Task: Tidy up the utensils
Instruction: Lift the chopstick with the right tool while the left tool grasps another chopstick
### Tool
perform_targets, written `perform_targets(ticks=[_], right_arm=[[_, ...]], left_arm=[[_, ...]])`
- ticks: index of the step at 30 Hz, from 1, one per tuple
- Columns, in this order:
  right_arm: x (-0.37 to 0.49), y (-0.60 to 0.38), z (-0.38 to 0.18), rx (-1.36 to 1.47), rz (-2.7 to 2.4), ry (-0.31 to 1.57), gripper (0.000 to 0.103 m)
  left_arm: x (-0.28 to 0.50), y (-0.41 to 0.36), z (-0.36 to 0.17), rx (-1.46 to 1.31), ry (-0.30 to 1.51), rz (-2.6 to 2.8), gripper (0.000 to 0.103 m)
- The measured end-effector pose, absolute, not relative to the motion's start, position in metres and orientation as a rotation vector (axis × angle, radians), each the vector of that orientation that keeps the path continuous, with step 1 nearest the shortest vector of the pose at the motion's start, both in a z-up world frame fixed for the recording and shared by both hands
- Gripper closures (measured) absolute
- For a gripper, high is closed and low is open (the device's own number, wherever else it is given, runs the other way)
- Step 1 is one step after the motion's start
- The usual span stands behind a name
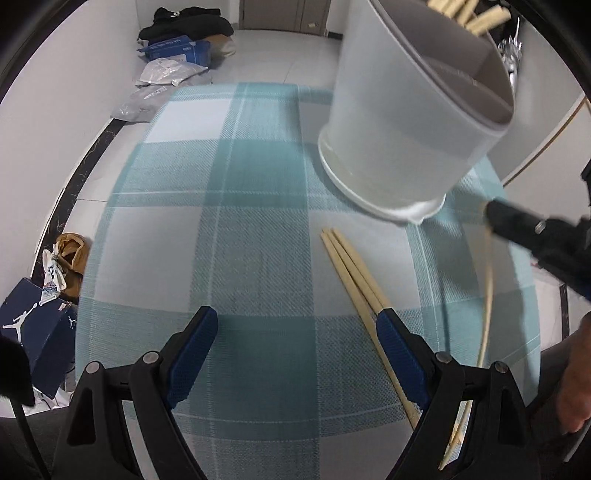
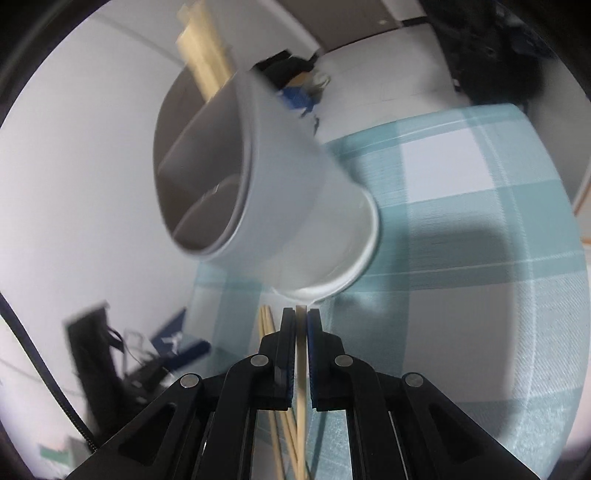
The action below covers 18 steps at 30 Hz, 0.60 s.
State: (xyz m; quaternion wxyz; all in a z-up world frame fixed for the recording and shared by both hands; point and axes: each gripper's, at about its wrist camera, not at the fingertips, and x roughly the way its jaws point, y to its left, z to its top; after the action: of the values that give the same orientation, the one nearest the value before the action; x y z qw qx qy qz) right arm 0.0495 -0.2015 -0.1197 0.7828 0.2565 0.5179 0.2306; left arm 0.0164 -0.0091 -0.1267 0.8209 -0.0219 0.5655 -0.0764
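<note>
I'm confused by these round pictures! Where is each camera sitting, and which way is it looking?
Left wrist: sits on the left gripper, open, looking along the checked tablecloth at loose chopsticks; the person's hand shows.
Right wrist: sits on the right gripper, shut on one chopstick, facing the white holder.
Both see holder, tablecloth, loose chopsticks.

A teal-and-white checked tablecloth (image 1: pixel 229 206) is covering the table. On the floor beyond its far-left corner, a black bundle (image 1: pixel 186 22) is lying behind a blue box (image 1: pixel 181 51) and grey plastic bags (image 1: pixel 166 72). Off its near-left corner, a dark blue shoebox (image 1: pixel 35 328) is sitting beside a brown shoe (image 1: pixel 74 254).
</note>
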Motion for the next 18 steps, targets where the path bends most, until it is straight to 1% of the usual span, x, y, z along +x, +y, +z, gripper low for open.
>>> perform_targets(ticks=[4, 9, 11, 13, 14, 15, 17, 18], right_arm=[[0.051, -0.215, -0.114, 0.573, 0.476, 1.092, 0.098], [0.051, -0.207, -0.104, 0.539, 0.47, 1.062, 0.098], [0.031, -0.207, -0.102, 0.533, 0.47, 1.053, 0.098], [0.032, -0.211, -0.098, 0.542, 0.474, 1.054, 0.098], [0.033, -0.213, -0.092, 0.543, 0.472, 1.053, 0.098], [0.031, -0.209, -0.094, 0.543, 0.471, 1.053, 0.098], [0.031, -0.209, -0.095, 0.542, 0.47, 1.049, 0.098], [0.031, -0.21, -0.096, 0.541, 0.47, 1.046, 0.098]], left_arm=[[0.016, -0.019, -0.127, 0.021, 1.203, -0.125, 0.017], [0.017, -0.019, -0.126, 0.015, 1.221, -0.096, 0.017], [0.017, -0.019, -0.126, 0.04, 1.216, -0.064, 0.021], [0.021, -0.017, -0.126, 0.026, 1.217, -0.06, 0.024], [0.021, -0.016, -0.126, 0.025, 1.213, -0.053, 0.029], [0.023, -0.014, -0.125, 0.022, 1.208, -0.05, 0.032], [0.026, -0.009, -0.125, 0.007, 1.203, -0.039, 0.042], [0.028, -0.006, -0.125, -0.006, 1.2, -0.033, 0.044]])
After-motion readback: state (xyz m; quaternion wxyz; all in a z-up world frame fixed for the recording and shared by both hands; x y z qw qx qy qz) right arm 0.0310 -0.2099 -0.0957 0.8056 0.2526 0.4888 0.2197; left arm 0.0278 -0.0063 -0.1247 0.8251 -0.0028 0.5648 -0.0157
